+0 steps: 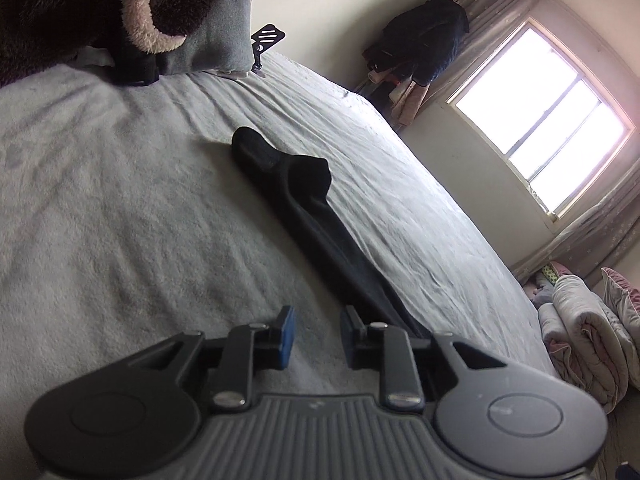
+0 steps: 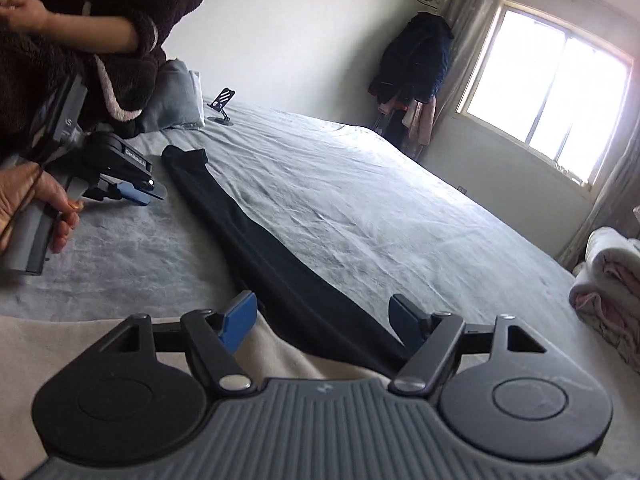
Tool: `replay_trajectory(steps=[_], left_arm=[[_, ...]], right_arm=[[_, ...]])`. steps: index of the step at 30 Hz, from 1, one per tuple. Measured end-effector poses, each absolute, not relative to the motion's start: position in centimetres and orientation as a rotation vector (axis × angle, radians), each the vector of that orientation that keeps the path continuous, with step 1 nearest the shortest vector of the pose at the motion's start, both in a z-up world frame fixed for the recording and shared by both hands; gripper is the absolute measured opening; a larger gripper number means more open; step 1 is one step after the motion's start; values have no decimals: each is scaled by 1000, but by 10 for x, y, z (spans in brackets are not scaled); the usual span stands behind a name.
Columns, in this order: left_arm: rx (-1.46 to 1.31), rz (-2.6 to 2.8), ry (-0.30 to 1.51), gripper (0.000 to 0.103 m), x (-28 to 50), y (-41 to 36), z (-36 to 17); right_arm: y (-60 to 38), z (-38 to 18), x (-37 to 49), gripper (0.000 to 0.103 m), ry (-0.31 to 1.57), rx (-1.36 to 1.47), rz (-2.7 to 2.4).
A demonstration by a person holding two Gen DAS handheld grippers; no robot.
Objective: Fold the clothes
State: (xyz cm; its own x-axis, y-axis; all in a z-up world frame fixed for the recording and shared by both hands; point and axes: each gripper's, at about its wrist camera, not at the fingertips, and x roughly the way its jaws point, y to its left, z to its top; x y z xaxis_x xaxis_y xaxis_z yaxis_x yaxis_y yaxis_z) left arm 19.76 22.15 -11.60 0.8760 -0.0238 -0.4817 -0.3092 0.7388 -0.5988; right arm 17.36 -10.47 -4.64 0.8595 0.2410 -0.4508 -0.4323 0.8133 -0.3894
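Note:
A long, narrow black garment (image 1: 304, 208) lies stretched out on the grey bed sheet (image 1: 120, 200), one end folded over at the far side. My left gripper (image 1: 318, 320) hovers at its near end, pads a little apart with only sheet between them; the cloth runs past the right finger. In the right wrist view the same black garment (image 2: 256, 232) runs diagonally towards my right gripper (image 2: 322, 308), whose jaws stand wide with the near end lying between them, untouched by the pads. The left gripper (image 2: 148, 194) shows at the left, held by a hand (image 2: 44, 200).
A person in a dark fuzzy robe (image 2: 100, 20) leans over the bed's left side. A grey pillow (image 1: 216, 32) and a phone stand (image 2: 222, 106) sit at the head. Rolled quilts (image 2: 612, 280) lie on the right, clothes (image 2: 412, 56) hang by the window. Beige cloth (image 2: 80, 332) lies under my right gripper.

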Motion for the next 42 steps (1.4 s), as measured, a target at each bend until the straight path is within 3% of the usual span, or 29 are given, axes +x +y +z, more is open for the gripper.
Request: replay_trajectory(steps=[4,8,11,14,23,28,31,33,38,42], left_arm=[[-688,138,495,25,205,226,-115],[-710,105,502,28,210,233,-117],[-701,90,505,29,212,235,-118],[-690,74,506,29,214,237,-119],[-624,27,498,42,220,233,-120],[-589,17,496,45,230,228,-121],[-568,-19,495,59,239,223,-120],[-557,-30,496,66,246,221,-120],[-430,-64,517,67,259,217,-107],[-79,-122,490,65,266,203,-84]], right_arm=[[-89,-48,238,73,530,-418,442],[-74,-53,289,41,676,-293,555],[-55,-58,309,35,705,-335,592],[-44,-63,333,22,750,-291,639],[-49,-84,381,24,858,-175,748],[-55,-86,371,29,800,-167,750],[-63,-82,362,30,729,-149,722],[-71,-78,355,41,679,-109,700],[-96,-67,323,48,613,-66,646],[-127,-59,278,52,594,-26,627]])
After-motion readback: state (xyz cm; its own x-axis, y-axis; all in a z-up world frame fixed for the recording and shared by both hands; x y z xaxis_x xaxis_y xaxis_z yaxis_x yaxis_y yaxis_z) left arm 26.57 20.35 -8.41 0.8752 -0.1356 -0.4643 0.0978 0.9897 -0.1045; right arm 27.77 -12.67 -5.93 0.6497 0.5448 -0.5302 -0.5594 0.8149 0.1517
